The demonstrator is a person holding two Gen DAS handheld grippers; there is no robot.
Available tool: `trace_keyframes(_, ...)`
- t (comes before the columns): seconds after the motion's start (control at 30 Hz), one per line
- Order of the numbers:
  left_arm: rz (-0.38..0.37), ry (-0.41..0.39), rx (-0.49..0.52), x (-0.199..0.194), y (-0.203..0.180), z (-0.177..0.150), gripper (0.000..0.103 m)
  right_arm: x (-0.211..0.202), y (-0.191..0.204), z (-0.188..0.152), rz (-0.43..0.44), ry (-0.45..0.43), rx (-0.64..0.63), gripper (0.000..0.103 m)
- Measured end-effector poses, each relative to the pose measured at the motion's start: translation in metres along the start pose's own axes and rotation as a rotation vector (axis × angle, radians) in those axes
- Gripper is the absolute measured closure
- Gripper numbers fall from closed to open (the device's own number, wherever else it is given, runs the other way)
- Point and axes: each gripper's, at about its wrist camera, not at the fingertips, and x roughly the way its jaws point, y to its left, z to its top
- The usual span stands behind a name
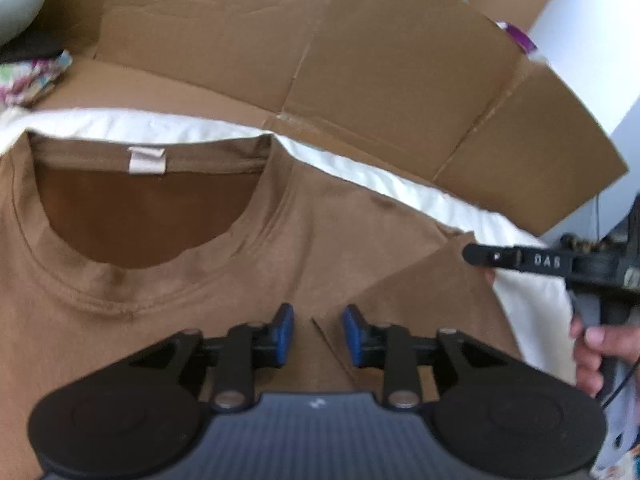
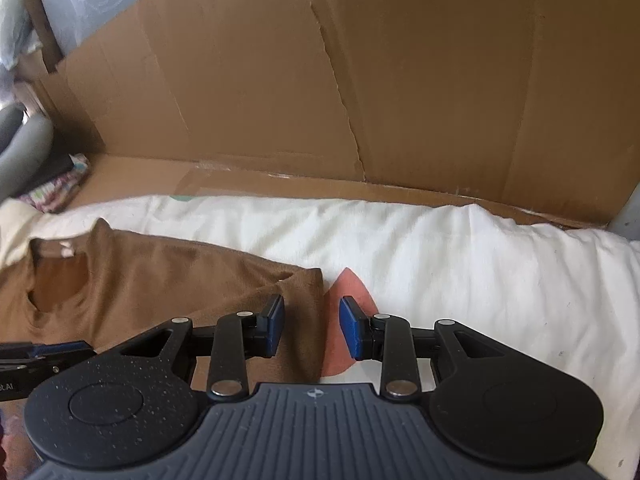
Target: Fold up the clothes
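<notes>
A brown T-shirt (image 1: 200, 280) lies flat on a white sheet (image 1: 360, 172), neck opening and white label (image 1: 147, 160) facing up. Its right sleeve (image 1: 420, 280) is folded in over the chest. My left gripper (image 1: 318, 334) hovers low over the chest with its blue pads apart, the folded sleeve's edge below the gap and nothing pinched. In the right wrist view the T-shirt (image 2: 160, 280) ends in a folded edge under my right gripper (image 2: 312, 330), whose jaws also stand apart with no cloth clamped. The right gripper's finger (image 1: 516, 260) shows at the sleeve's corner.
A flattened cardboard box (image 2: 400, 80) stands as a wall behind the white sheet (image 2: 440, 248). A pink patch (image 2: 352, 288) peeks out beside the shirt's edge. A patterned cloth (image 1: 32, 76) lies at the far left. A person's hand (image 1: 592, 352) holds the right gripper's handle.
</notes>
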Motion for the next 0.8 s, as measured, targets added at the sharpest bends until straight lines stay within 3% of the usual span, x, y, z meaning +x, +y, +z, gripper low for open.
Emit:
trace_keyframes(0.07,0.019,-0.007,0.037,0.000,-0.006,-0.002,0.074,0.004,0.002,0.001,-0.007,0.004,-0.006,0.067)
trace_keyframes(0.1,0.029,-0.010,0.055,0.000,-0.009,-0.003,0.083,0.006,0.003,0.002,-0.007,0.005,-0.006,0.068)
trace_keyframes(0.13,0.033,-0.007,0.064,0.000,-0.010,-0.003,0.102,0.007,0.003,0.002,-0.008,0.006,-0.006,0.069)
trace_keyframes(0.2,0.034,0.006,0.058,-0.001,-0.010,-0.002,0.102,0.009,0.004,0.004,-0.011,0.009,-0.007,0.077)
trace_keyframes(0.43,0.057,-0.033,0.060,-0.019,-0.014,0.001,0.102,0.013,0.004,0.006,-0.020,0.022,-0.015,0.080)
trace_keyframes(0.6,0.079,-0.013,0.061,-0.011,-0.013,-0.001,0.102,-0.006,0.004,0.007,0.026,0.033,-0.017,0.072)
trace_keyframes(0.8,0.080,0.010,0.017,-0.018,-0.011,-0.002,0.099,-0.032,0.003,-0.013,0.085,0.077,-0.047,0.071)
